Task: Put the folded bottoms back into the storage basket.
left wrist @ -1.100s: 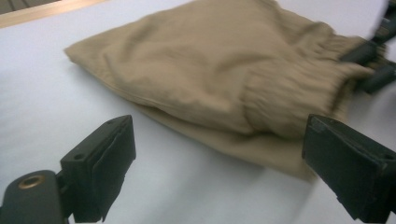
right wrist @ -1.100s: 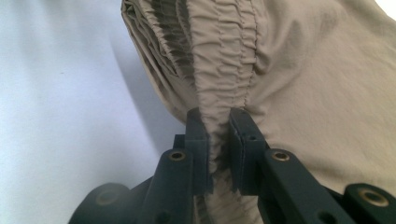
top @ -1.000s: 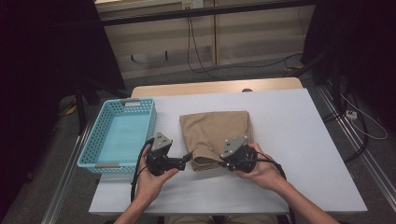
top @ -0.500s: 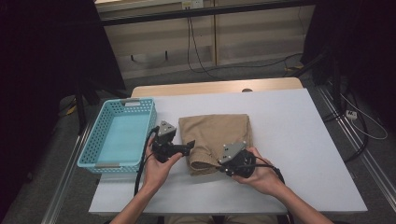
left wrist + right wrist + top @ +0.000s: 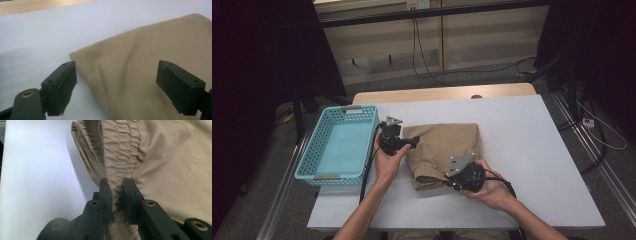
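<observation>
Holding the elastic waistband (image 5: 120,157) of the folded khaki shorts (image 5: 444,147), my right gripper (image 5: 451,181) has its jaws closed narrow on the gathered fabric at the near edge, so that end is secured for lifting. My left gripper (image 5: 412,142) stands at the garment's left edge, jaws spread wide with the cloth's corner (image 5: 75,55) between them but not yet pinched, presumably placed to take a second hold. The shorts lie flat at mid table (image 5: 532,150), just right of the blue basket (image 5: 319,145), the probable destination. Whether the left jaws touch fabric is unclear.
</observation>
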Available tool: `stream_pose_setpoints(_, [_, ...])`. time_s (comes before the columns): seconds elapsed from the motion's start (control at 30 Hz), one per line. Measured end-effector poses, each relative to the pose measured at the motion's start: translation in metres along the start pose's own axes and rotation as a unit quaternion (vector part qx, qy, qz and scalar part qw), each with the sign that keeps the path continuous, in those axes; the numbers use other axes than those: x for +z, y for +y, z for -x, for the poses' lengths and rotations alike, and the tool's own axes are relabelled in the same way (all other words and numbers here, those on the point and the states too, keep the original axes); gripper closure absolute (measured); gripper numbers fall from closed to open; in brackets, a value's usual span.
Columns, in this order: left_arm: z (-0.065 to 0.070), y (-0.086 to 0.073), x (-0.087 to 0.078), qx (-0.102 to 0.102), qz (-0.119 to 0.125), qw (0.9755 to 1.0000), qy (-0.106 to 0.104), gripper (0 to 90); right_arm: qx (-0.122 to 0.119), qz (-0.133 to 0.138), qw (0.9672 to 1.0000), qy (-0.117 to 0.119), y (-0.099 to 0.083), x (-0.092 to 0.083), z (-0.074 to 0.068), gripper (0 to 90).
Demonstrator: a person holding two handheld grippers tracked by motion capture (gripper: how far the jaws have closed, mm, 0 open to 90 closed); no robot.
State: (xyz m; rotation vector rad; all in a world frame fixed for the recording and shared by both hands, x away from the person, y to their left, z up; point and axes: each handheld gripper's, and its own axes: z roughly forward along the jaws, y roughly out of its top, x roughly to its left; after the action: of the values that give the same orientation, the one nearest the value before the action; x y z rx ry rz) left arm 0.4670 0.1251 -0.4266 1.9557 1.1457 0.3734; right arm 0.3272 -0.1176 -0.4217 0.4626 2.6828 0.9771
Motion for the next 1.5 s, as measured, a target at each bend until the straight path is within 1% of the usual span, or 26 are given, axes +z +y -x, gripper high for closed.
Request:
stream_pose_setpoints(0.03, [-0.006, 0.003, 0.006, -0.013, 0.008, 0.9999, 0.007, 20.6, -0.002, -0.001, 1.0, -0.001, 0.0, 0.0, 0.0, 79.5])
stream_pose_setpoints(0.07, [-0.006, 0.003, 0.006, -0.013, 0.008, 0.9999, 0.007, 22.9, -0.002, -0.001, 1.0, -0.001, 0.0, 0.0, 0.0, 79.5])
stream_pose_setpoints(0.1, [-0.009, 0.004, 0.01, -0.019, 0.007, 0.9997, 0.014, 22.9, -0.002, -0.001, 1.0, 0.0, 0.0, 0.001, 0.0, 79.4])
stream_pose_setpoints(0.17, [-0.015, 0.005, 0.018, -0.024, -0.011, 0.9996, 0.009, 28.1, -0.003, -0.001, 1.0, 0.0, 0.0, 0.001, 0.0, 79.4])
stream_pose_setpoints(0.3, [-0.024, 0.006, 0.031, -0.039, -0.032, 0.9986, 0.015, 33.7, -0.004, 0.0, 1.0, 0.001, -0.001, 0.001, 0.0, 79.4])
stream_pose_setpoints(0.37, [-0.027, 0.007, 0.035, -0.044, -0.039, 0.9981, 0.018, 35.5, -0.002, -0.001, 1.0, 0.003, -0.001, 0.002, 0.0, 79.4])
stream_pose_setpoints(0.4, [-0.027, 0.007, 0.037, -0.05, -0.042, 0.9978, 0.012, 37.1, -0.002, -0.001, 1.0, 0.003, -0.001, 0.002, 0.0, 79.4])
stream_pose_setpoints(0.43, [-0.026, 0.007, 0.039, -0.049, -0.046, 0.9977, 0.013, 39.6, -0.004, -0.001, 1.0, 0.003, -0.001, 0.002, 0.0, 79.4])
stream_pose_setpoints(0.5, [-0.026, 0.008, 0.042, -0.042, -0.049, 0.9976, 0.024, 39.9, -0.005, -0.001, 1.0, 0.003, -0.001, 0.002, 0.0, 79.4])
stream_pose_setpoints(0.57, [-0.029, 0.009, 0.045, -0.047, -0.05, 0.9971, 0.034, 39.8, -0.005, -0.001, 1.0, 0.003, -0.001, 0.002, 0.0, 79.3])
stream_pose_setpoints(0.6, [-0.031, 0.008, 0.046, -0.049, -0.05, 0.9968, 0.04, 37.5, -0.005, -0.001, 1.0, 0.002, -0.001, 0.002, 0.0, 79.3])
stream_pose_setpoints(0.67, [-0.033, 0.008, 0.049, -0.048, -0.056, 0.9964, 0.042, 35.6, -0.006, -0.001, 1.0, 0.001, -0.001, 0.002, -0.001, 79.3])
stream_pose_setpoints(0.7, [-0.034, 0.007, 0.05, -0.051, -0.06, 0.9962, 0.037, 35.7, -0.007, -0.002, 1.0, 0.001, 0.0, 0.002, -0.001, 79.3])
stream_pose_setpoints(0.77, [-0.034, 0.007, 0.051, -0.05, -0.057, 0.9963, 0.04, 37.8, -0.005, -0.002, 1.0, 0.002, -0.001, 0.002, 0.0, 79.3])
stream_pose_setpoints(0.83, [-0.034, 0.007, 0.052, -0.055, -0.054, 0.9962, 0.04, 38.6, -0.004, -0.002, 1.0, 0.003, -0.001, 0.002, 0.0, 79.3])
stream_pose_setpoints(0.93, [-0.036, 0.007, 0.052, -0.069, -0.051, 0.996, 0.026, 39.9, -0.006, -0.002, 1.0, 0.002, 0.0, 0.003, -0.001, 79.3])
stream_pose_setpoints(1.0, [-0.036, 0.006, 0.052, -0.066, -0.051, 0.9961, 0.028, 40.6, -0.005, -0.003, 1.0, 0.002, 0.0, 0.003, -0.001, 79.2])
stream_pose_setpoints(1.03, [-0.037, 0.006, 0.052, -0.067, -0.05, 0.9962, 0.023, 42.3, -0.004, -0.003, 1.0, 0.003, 0.0, 0.003, -0.001, 79.2])
stream_pose_setpoints(1.07, [-0.037, 0.006, 0.051, -0.07, -0.051, 0.9961, 0.013, 44.7, -0.004, -0.003, 1.0, 0.003, 0.0, 0.003, -0.001, 79.2])
stream_pose_setpoints(1.1, [-0.037, 0.006, 0.051, -0.073, -0.049, 0.9961, 0.002, 49.6, -0.005, -0.002, 1.0, 0.003, 0.0, 0.003, -0.001, 79.2])
stream_pose_setpoints(1.13, [-0.037, 0.006, 0.051, -0.071, -0.051, 0.9962, -0.002, 53.3, -0.004, -0.003, 1.0, 0.004, 0.0, 0.003, -0.001, 79.2])
stream_pose_setpoints(1.2, [-0.035, 0.005, 0.052, -0.059, -0.05, 0.997, 0.003, 53.5, -0.004, -0.003, 1.0, 0.004, 0.0, 0.004, -0.001, 79.2])
stream_pose_setpoints(1.27, [-0.035, 0.005, 0.052, -0.06, -0.05, 0.997, 0.001, 53.4, -0.003, -0.003, 1.0, 0.004, 0.0, 0.004, -0.001, 79.1])
stream_pose_setpoints(1.33, [-0.034, 0.006, 0.051, -0.048, -0.055, 0.9973, 0.001, 55.1, -0.003, -0.003, 1.0, 0.003, 0.0, 0.004, -0.001, 79.1])
stream_pose_setpoints(1.4, [-0.035, 0.005, 0.05, -0.05, -0.061, 0.9968, -0.009, 61.8, -0.002, -0.002, 1.0, 0.003, 0.0, 0.004, -0.001, 79.1])
stream_pose_setpoints(1.5, [-0.036, 0.005, 0.05, -0.051, -0.062, 0.9967, -0.012, 69.2, -0.002, -0.002, 1.0, 0.003, 0.0, 0.004, -0.001, 79.1])
